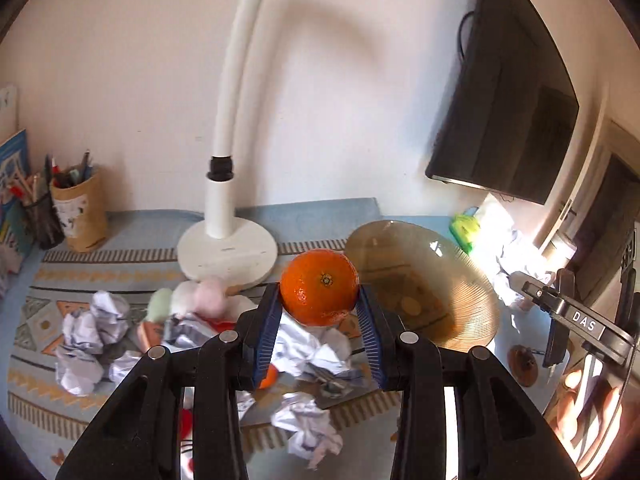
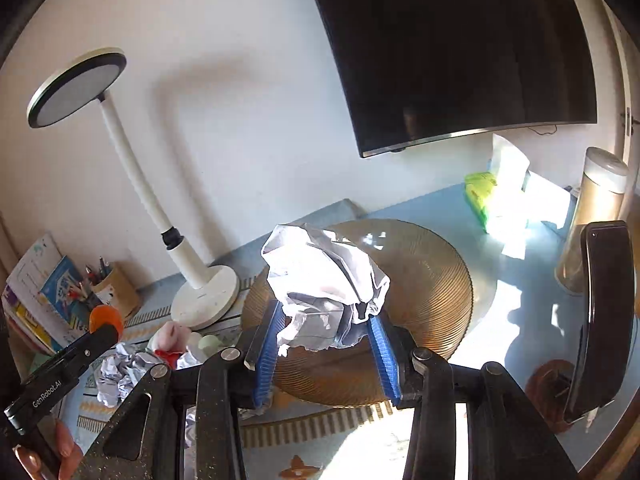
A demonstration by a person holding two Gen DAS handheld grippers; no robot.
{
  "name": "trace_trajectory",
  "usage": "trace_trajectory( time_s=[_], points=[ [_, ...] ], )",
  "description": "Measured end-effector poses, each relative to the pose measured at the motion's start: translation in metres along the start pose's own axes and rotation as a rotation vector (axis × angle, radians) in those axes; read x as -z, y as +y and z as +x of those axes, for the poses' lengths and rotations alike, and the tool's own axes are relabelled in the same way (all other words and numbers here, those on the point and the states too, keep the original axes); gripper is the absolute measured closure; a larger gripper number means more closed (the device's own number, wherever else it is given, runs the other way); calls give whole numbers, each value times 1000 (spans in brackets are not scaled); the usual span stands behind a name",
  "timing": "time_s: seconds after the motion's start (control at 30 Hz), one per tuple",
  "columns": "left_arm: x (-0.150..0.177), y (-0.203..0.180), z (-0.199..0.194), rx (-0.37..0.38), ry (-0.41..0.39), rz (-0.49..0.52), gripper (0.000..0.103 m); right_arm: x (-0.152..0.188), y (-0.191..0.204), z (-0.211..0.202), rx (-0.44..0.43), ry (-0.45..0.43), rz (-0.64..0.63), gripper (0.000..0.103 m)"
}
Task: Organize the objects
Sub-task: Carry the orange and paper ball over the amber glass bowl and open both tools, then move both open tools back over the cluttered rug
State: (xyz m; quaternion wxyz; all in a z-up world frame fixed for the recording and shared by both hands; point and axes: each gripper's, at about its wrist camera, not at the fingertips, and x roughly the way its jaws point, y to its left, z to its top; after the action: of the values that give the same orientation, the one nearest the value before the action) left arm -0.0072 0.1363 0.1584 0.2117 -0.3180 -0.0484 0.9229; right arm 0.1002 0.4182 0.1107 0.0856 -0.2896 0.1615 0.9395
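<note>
The left gripper pinches an orange between its blue pads, holding it clear of the surface, just to the left of the amber glass bowl and in front of the white lamp. The right gripper is clamped on a crumpled ball of paper, which hangs over the near left part of the same bowl; in the right wrist view nothing can be seen lying inside the bowl, though the paper hides part of it. In the left wrist view the bowl's ribbed glass shows only the patterned mat through it. To the left of the bowl, on the mat in front of the lamp's round base, lies a loose heap of more crumpled paper balls, and among them a small soft toy in pink, white and pale green. A second bit of orange shows beneath the left gripper's near pad, mostly hidden. Far to the left of the bowl, against the wall, a brown paper cup and a dark mesh holder stand side by side, both full of pens and pencils, with books leaning just beyond them. To the right of the bowl, in bright sun, are a green packet and a tall clear jar with a white lid; what the jar holds cannot be told. A dark screen hangs on the wall above the bowl.
</note>
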Motion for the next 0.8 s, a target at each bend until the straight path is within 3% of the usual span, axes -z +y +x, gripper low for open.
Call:
trace_trajectory(
  time_s=[0.1, 0.23, 0.33, 0.4, 0.43, 0.47, 0.63, 0.73, 0.8],
  points=[
    [1, -34, 41, 52, 51, 21, 68, -3, -18, 21, 3, 42, 7, 61],
    [8, -65, 79, 44, 99, 53, 68, -4, -27, 46, 31, 87, 14, 61],
    [10, -80, 98, 37, 113, 71, 64, -4, -29, 60, 17, 114, 13, 53],
    [11, -82, 104, 34, 113, 83, 37, -4, -32, 59, 26, 100, 22, 39],
    [11, -80, 102, 28, 100, 78, 21, -4, -34, 56, 29, 94, 24, 38],
    [10, -77, 97, 35, 78, 65, 18, -3, -34, 54, 24, 92, 23, 37],
    [7, -53, 50, 109, 22, 27, 17, 4, -13, 44, -74, 82, -18, 37],
    [15, -31, 1, 49, -55, 36, 13, 18, 21, 29, -170, 67, -104, 37],
    [27, -9, -34, -35, -116, 31, 8, 35, 46, 18, -265, 55, -156, 37]
  ],
)
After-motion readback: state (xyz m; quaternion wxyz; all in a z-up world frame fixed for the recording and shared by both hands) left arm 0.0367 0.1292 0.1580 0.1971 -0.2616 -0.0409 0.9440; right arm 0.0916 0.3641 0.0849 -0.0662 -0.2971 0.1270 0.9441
